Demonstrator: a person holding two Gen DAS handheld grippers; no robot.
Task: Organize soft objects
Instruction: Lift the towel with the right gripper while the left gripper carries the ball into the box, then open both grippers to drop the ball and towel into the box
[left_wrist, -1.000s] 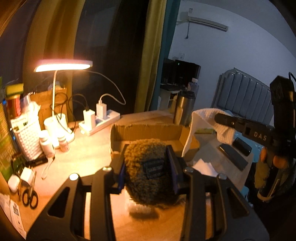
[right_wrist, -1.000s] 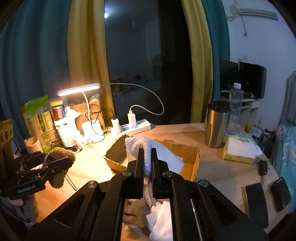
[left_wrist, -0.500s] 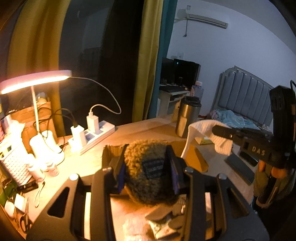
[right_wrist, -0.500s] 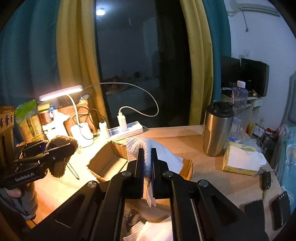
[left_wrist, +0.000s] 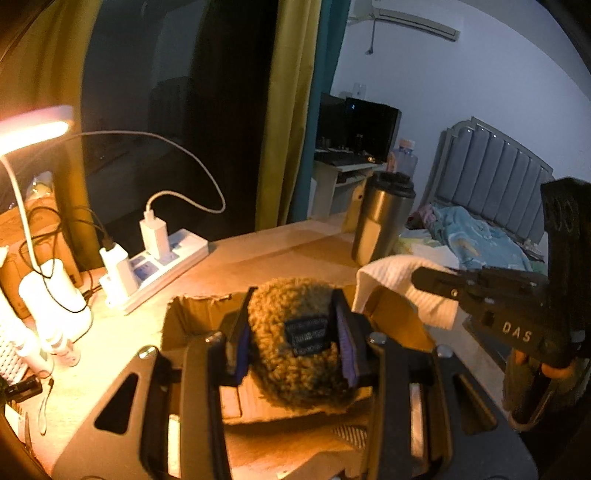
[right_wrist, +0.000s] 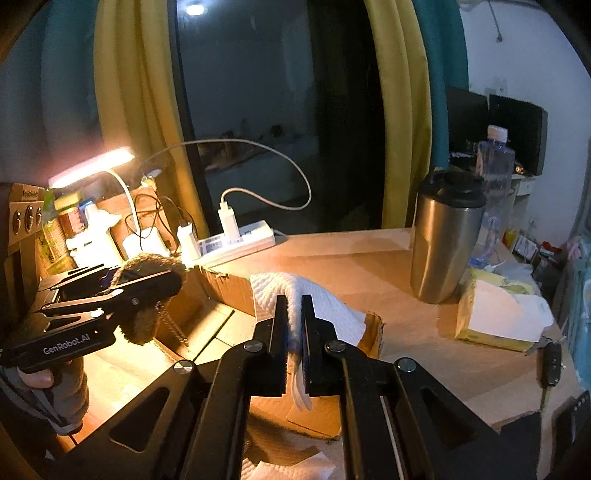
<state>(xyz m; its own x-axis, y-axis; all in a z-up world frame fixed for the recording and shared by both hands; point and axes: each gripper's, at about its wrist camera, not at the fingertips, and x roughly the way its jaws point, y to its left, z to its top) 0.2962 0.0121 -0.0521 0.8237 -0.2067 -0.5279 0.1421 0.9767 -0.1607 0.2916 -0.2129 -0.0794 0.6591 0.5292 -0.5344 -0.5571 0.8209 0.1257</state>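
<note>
Both grippers are loaded and over the cardboard box (left_wrist: 192, 321)! The left gripper (left_wrist: 291, 338) is clamped on a fuzzy brown plush pouch (left_wrist: 295, 325), its pads pressing into the pile on either side of a small dark fabric label (left_wrist: 306, 336). From the right wrist view that same pouch (right_wrist: 147, 273) hangs just above the box's left wall, a thin ball chain (right_wrist: 171, 321) dangling beneath it.

The right gripper (right_wrist: 293, 332) is pinched tight on a white waffle-textured cloth (right_wrist: 295, 291), with the fabric squeezed into the narrow slot between the jaws and a loose tail hanging below. The cloth drapes forward over the near right part of the box (right_wrist: 221, 295).

Handling-wise, I'd call both things light and very squashy. The plush will compress and spring back, so a grip across its middle, as here, looks sound; the chain is the bit that could snag on the cardboard edge. The cloth is limp and will not hold shape, so a pinch on a gathered fold works, and it should simply slump where it is let go.

To the right stands a steel tumbler (right_wrist: 443, 236), with a tissue pack (right_wrist: 495, 317) just beside it. A power strip (right_wrist: 236, 240) lies on the far side, well apart from both loads.
</note>
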